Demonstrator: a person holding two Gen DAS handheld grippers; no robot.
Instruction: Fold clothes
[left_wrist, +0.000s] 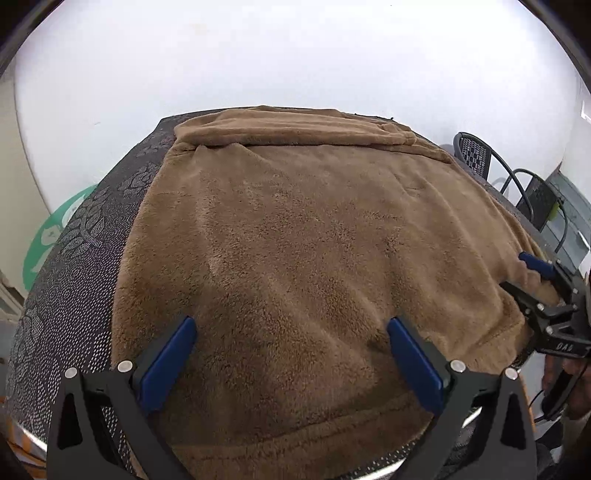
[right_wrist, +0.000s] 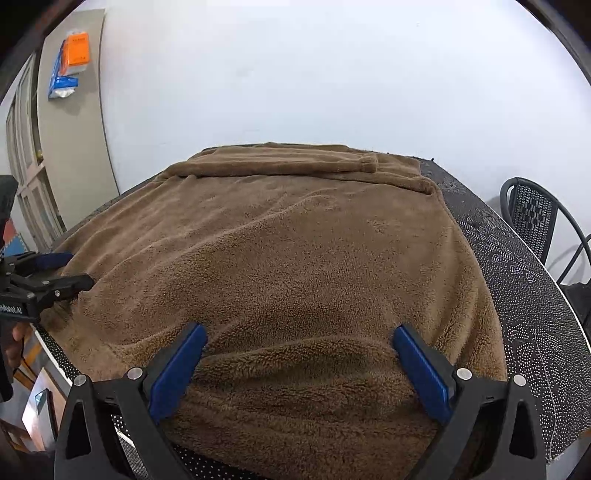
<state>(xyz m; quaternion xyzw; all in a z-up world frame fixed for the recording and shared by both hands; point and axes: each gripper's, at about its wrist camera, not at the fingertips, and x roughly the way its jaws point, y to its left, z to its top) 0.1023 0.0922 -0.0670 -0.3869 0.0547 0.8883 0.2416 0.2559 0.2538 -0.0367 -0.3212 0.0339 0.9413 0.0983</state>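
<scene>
A brown fleece garment (left_wrist: 295, 229) lies spread flat over the dark patterned table (left_wrist: 92, 236), with a sleeve folded across its far edge (left_wrist: 288, 129). My left gripper (left_wrist: 291, 325) hovers open over the garment's near hem, blue pads wide apart, nothing between them. In the right wrist view the same garment (right_wrist: 280, 251) fills the table, and my right gripper (right_wrist: 299, 332) is open over its near edge, where the fleece bulges up between the pads. Each gripper shows in the other's view: the right one (left_wrist: 532, 273) at the garment's right edge, the left one (right_wrist: 62, 269) at its left edge.
A white wall stands behind the table. Black metal chairs (right_wrist: 532, 214) stand beyond the table's right side (right_wrist: 535, 295). At the left are a cabinet (right_wrist: 33, 177) and orange and blue packets (right_wrist: 70, 59) on a beige surface. A hand (right_wrist: 14, 343) holds the left gripper's handle.
</scene>
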